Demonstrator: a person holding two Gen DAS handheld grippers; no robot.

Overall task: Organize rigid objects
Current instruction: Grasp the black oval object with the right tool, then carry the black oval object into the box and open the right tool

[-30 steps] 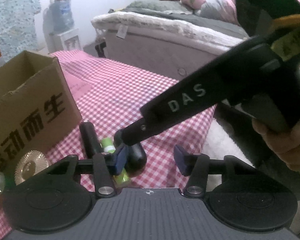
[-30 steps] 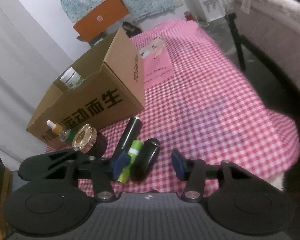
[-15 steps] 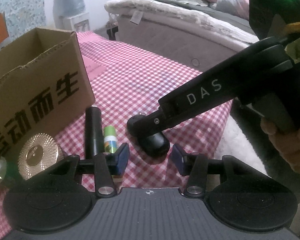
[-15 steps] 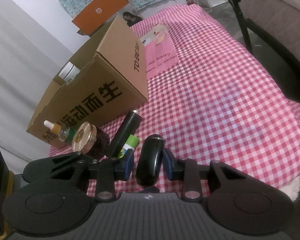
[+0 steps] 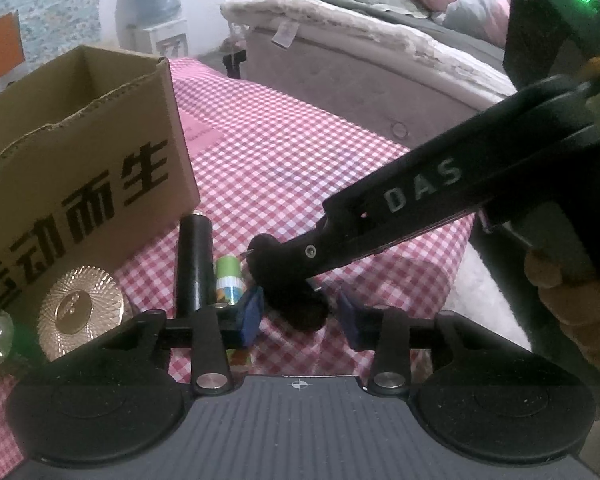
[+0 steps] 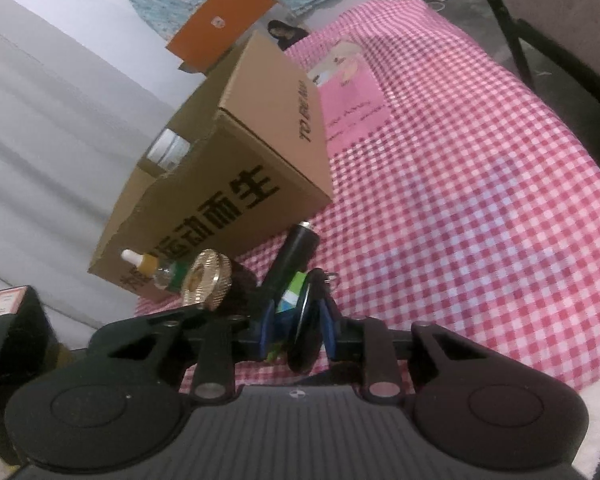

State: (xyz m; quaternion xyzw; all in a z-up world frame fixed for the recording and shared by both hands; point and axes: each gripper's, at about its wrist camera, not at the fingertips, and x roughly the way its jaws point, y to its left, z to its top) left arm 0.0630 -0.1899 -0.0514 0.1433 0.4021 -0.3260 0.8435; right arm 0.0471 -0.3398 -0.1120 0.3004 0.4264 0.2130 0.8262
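Note:
My right gripper (image 6: 298, 330) is shut on a glossy black oval case (image 6: 306, 330) and holds it lifted off the pink checked cloth. The case (image 5: 300, 304) also shows in the left wrist view under the right gripper's arm. My left gripper (image 5: 298, 318) is open and empty, its blue pads on either side of that case. A black cylinder (image 5: 192, 264) and a small green and white tube (image 5: 229, 280) lie side by side left of the case. An open cardboard box (image 5: 72, 176) stands behind them. A gold round lid (image 5: 80, 312) leans against the box front.
A dropper bottle (image 6: 156, 270) stands left of the gold lid. A white jar (image 6: 168, 150) sits inside the box. A pink card (image 6: 352, 108) lies on the cloth behind the box. A bed (image 5: 380, 60) stands beyond the table's far edge. An orange box (image 6: 220, 28) is at the back.
My right gripper closed on the black case and tilted it up off the cloth. My left gripper moved in closer, so its pads now flank the case.

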